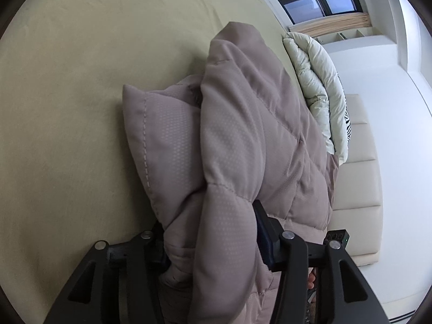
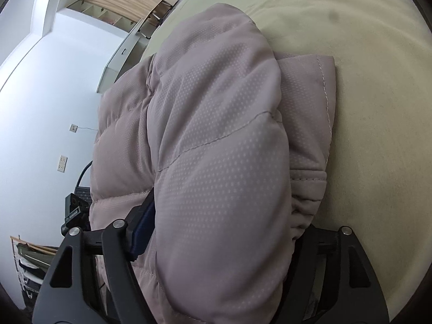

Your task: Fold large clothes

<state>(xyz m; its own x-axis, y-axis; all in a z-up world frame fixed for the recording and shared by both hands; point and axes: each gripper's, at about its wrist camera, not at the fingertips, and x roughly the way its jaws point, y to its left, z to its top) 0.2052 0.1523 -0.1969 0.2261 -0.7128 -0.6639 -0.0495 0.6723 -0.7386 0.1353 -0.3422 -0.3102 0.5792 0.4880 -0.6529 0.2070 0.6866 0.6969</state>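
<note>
A puffy mauve quilted jacket point(image 1: 243, 140) is bunched up over a beige bed sheet point(image 1: 67, 108). My left gripper point(image 1: 213, 232) is shut on a thick fold of the jacket, its fingers point(image 1: 266, 232) pressed into the fabric on both sides. The jacket fills the right wrist view too point(image 2: 216, 148). My right gripper point(image 2: 216, 226) is shut on another thick fold; its left finger point(image 2: 141, 221) shows its blue pad, the right finger is hidden by fabric. The jacket is lifted between the two grippers, with a folded part point(image 2: 310, 102) lying lower on the sheet point(image 2: 378, 108).
A folded cream puffer garment point(image 1: 316, 81) lies at the bed's far edge. A beige padded headboard point(image 1: 359, 178) and white wall lie to the right. In the right wrist view a white wall with sockets point(image 2: 63, 162), shelves point(image 2: 108, 13) and a clothes rack point(image 2: 29, 264) are on the left.
</note>
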